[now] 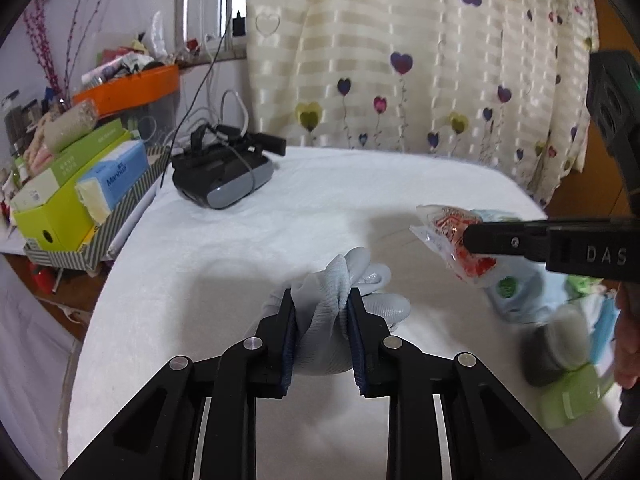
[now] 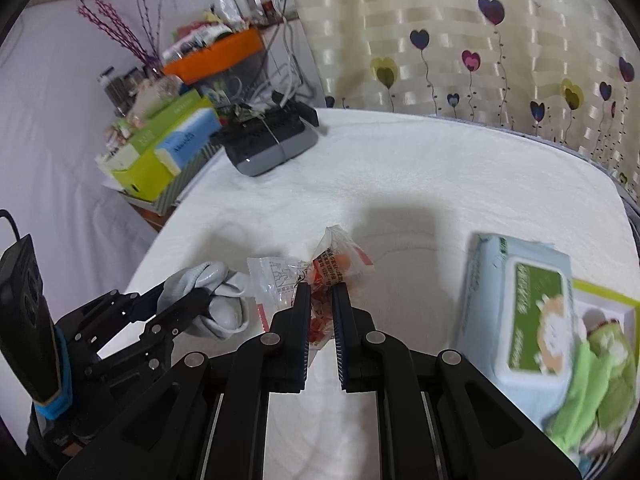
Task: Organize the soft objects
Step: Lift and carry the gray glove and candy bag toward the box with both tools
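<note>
My left gripper is shut on a grey work glove, whose fingers bulge out past the pads above the white cloth-covered table. In the right wrist view the same glove shows at the left, inside the left gripper. My right gripper is shut on a clear plastic packet with red print, which hangs off the table. In the left wrist view that packet sits at the right, pinched by the right gripper's black fingers.
A pale blue wet-wipes pack lies at the right, with green cloth and a lime-edged box beside it. A black-grey headset with cables stands at the far left of the table. Boxes in a striped tray crowd the left edge; a heart-print curtain hangs behind.
</note>
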Demonstrator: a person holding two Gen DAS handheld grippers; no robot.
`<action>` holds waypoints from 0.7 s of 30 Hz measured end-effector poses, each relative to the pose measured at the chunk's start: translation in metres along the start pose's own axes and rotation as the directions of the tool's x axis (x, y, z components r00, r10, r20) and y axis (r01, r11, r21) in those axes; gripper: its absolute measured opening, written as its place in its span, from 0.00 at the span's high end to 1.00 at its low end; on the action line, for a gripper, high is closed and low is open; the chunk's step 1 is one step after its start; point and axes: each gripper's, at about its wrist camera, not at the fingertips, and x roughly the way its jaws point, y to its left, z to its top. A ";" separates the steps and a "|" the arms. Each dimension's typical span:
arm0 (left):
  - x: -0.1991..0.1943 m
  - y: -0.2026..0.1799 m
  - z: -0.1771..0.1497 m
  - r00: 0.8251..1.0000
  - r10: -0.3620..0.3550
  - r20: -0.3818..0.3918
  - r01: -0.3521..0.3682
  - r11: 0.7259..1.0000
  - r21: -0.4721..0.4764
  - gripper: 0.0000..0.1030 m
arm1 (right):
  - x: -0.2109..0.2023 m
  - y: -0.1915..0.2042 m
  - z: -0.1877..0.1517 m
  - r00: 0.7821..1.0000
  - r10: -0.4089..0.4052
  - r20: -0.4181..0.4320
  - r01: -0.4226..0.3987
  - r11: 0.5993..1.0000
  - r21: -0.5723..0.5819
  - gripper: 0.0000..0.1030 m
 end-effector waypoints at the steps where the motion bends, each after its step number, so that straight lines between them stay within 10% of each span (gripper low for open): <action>1: -0.007 -0.004 -0.001 1.000 -0.003 0.008 0.003 1.000 -0.004 0.79 | -0.007 -0.001 -0.003 1.000 0.007 0.012 -0.007 1.000 0.002 0.89; 21: -0.107 -0.090 -0.038 0.979 -0.147 0.140 0.153 0.987 -0.037 0.79 | -0.138 -0.028 -0.103 0.965 0.047 0.257 -0.058 0.998 0.034 0.89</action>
